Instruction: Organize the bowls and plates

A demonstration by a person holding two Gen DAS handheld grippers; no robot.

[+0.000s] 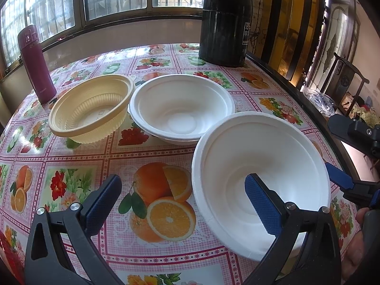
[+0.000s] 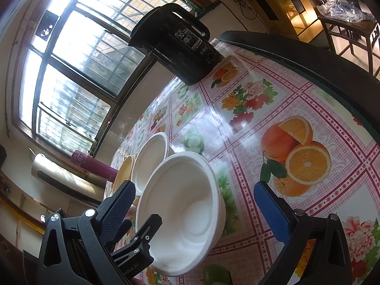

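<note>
**Three bowls out, nearest one lined up for the first grasp**

The left gripper (image 1: 182, 199) hangs spread wide and empty over the tabletop (image 1: 71, 156), its right finger reaching over the rim of the near white bowl (image 1: 237, 147) and its left finger out over the cloth. The right gripper (image 2: 194, 204) is likewise released and holds nothing, its fingers either side of that same bowl in its own view. Judging by this, the step in hand is the approach to a first pickup: nothing is stacked yet.

The next move probably calls for one gripper to close on the near bowl's rim, lift it, and nest it into the far white bowl (image 1: 182, 109), which sits just beside it and beside the yellow ribbed bowl (image 1: 91, 111).

Count: three bowls, two white and one yellow; no plates are in view. Also standing on the tabletop are one maroon flask (image 1: 35, 64) and one black kettle (image 1: 225, 23)
</note>
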